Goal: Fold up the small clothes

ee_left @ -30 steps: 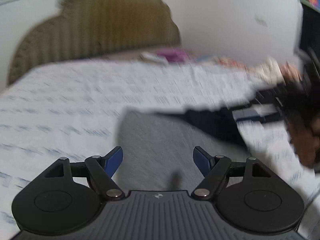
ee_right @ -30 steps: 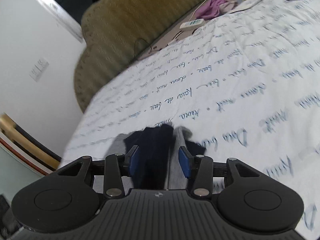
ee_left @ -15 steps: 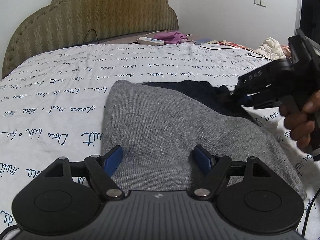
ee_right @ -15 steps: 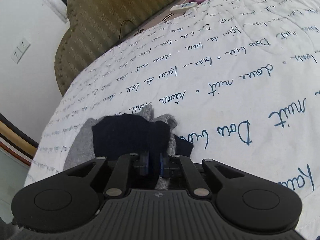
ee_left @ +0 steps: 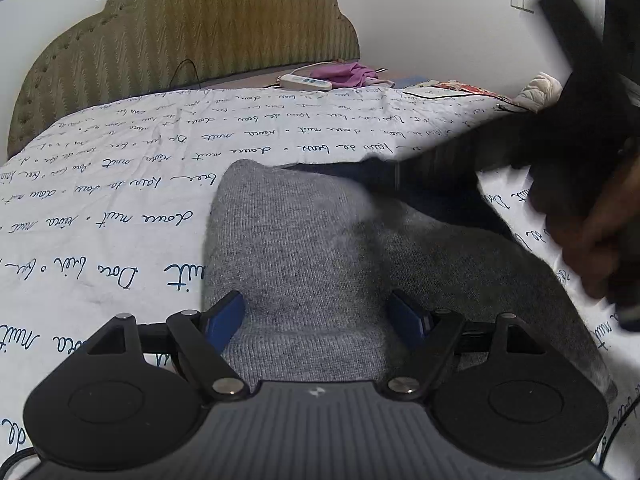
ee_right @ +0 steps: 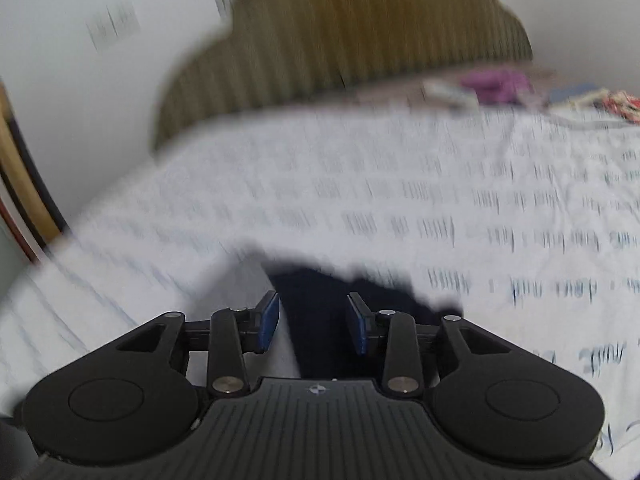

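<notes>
— Where is the garment?
— The grey knit garment (ee_left: 320, 256) lies on the script-printed bedsheet (ee_left: 120, 200), long axis running from my left gripper (ee_left: 318, 316) toward the headboard (ee_left: 200, 28), navy part (ee_left: 440, 196) at its far right.
— Your grippers?
— Left spread wide over it; right gripper (ee_right: 313, 322) parted, navy cloth between, picture blurred

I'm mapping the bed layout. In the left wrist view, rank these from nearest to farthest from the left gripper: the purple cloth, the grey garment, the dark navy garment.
1. Grey garment: between the open fingers of the left gripper.
2. Dark navy garment: just beyond it, toward the right.
3. Purple cloth: far off by the headboard, beside the power strip.
</notes>
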Tool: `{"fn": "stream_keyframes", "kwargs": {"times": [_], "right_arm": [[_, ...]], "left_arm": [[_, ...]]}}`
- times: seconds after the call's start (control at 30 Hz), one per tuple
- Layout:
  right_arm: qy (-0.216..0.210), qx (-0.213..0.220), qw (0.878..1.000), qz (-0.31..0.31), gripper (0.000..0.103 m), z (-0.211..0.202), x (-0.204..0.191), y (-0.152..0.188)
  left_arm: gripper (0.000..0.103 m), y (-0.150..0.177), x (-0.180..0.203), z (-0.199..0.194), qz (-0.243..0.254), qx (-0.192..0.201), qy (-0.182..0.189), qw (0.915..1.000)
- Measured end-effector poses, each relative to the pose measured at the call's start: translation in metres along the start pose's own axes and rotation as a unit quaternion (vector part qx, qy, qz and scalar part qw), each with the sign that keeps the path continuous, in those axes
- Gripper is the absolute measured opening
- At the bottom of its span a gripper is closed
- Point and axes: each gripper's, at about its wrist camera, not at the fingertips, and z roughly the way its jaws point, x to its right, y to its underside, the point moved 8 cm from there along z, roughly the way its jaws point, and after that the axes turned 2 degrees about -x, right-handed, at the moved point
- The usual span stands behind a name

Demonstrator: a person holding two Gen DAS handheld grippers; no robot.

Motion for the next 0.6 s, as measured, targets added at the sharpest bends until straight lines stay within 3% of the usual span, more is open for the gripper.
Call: {"fn": "stream_keyframes", "kwargs": {"times": [0.03,0.1,0.2,0.3,0.4,0.53,0.57,0.6], "right_arm": [[-0.011,0.023,1.0,-0.002,0.037,0.004,0.007,0.006],[-0.039,0.026,0.998,0.047,0.036,0.005,0.02,0.007],[-0.028,0.019,0.999,0.038,0.033,-0.004,0.017,0.003],[-0.02,0.047,0.997,0.06,0.039,-0.04,0.017,0.003],[-0.078,0.085,0.989,0.093,0.041,-0.084,0.011,0.021],[-0.135,0.052,0.982,0.124,0.043,-0.095,-0.004,0.063],[-0.138,0.034,0.982,0.128,0.046,-0.09,-0.005,0.075],[-0.127,0.017,0.983,0.132,0.043,-0.082,-0.003,0.087]], "left_arm": [[0.079,0.001,0.0,0.001,0.004,0.004,0.0,1.0],[0.079,0.004,0.0,0.001,0.011,0.014,-0.001,0.9998],[0.079,0.002,-0.002,-0.011,0.006,0.023,0.001,0.9997],[0.08,0.007,-0.012,-0.041,-0.009,0.047,0.002,0.9988],[0.08,0.015,-0.018,-0.064,0.005,0.06,-0.001,0.9982],[0.08,0.025,-0.001,-0.079,0.05,0.07,0.052,0.9949],[0.08,0.029,0.006,-0.077,0.068,0.061,0.061,0.9939],[0.08,0.036,0.012,-0.07,0.083,0.038,0.072,0.9933]]}}
